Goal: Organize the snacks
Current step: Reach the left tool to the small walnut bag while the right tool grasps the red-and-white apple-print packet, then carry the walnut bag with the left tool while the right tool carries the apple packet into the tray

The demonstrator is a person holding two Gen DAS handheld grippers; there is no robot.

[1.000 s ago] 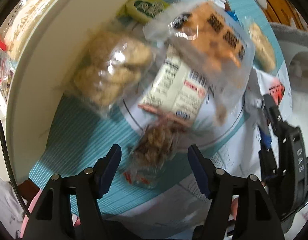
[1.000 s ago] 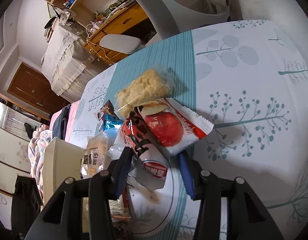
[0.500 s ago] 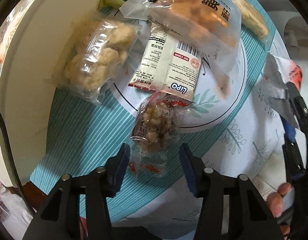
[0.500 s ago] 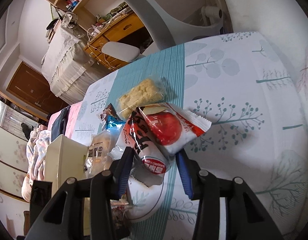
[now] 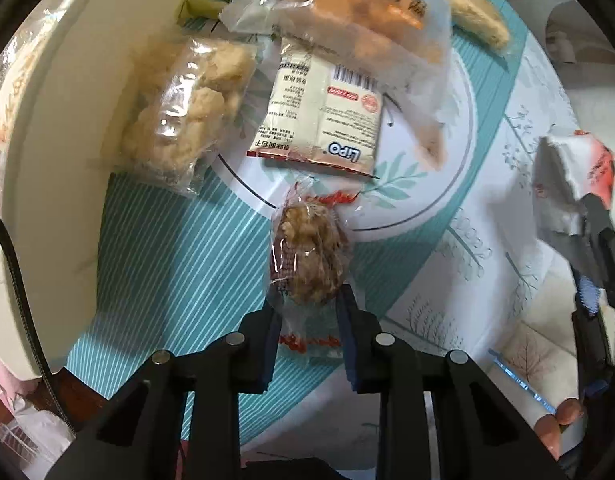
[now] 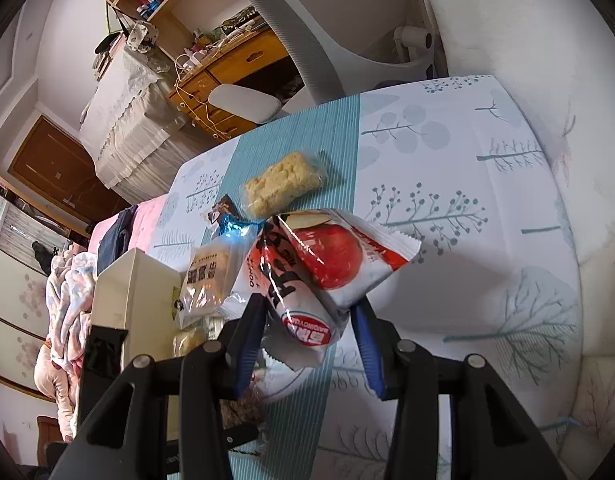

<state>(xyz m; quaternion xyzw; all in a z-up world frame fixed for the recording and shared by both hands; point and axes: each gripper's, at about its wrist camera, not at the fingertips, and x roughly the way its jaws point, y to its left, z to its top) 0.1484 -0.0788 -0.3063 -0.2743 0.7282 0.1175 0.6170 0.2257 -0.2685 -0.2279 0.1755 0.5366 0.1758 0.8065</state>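
2 grips: left gripper (image 5: 307,330) closing on brown snack pack (image 5: 307,260), right gripper (image 6: 311,336) clamping apple packet (image 6: 331,264); squeeze gently, lift straight.

Cream box (image 5: 67,128) walls left — tablecloth (image 6: 487,208) right seemingly bare.

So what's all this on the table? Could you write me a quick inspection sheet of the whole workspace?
Surface: table under a teal and white tree-print cloth.
Job's things: brown snack bag; apple packet; more loose snack packets; cream box.
Clutter: nothing seen.
Grippers: left gripper closing on the brown snack bag; right gripper clamps the apple packet.
Cables: black cable at the left edge.
Surroundings: white chair, wooden desk.
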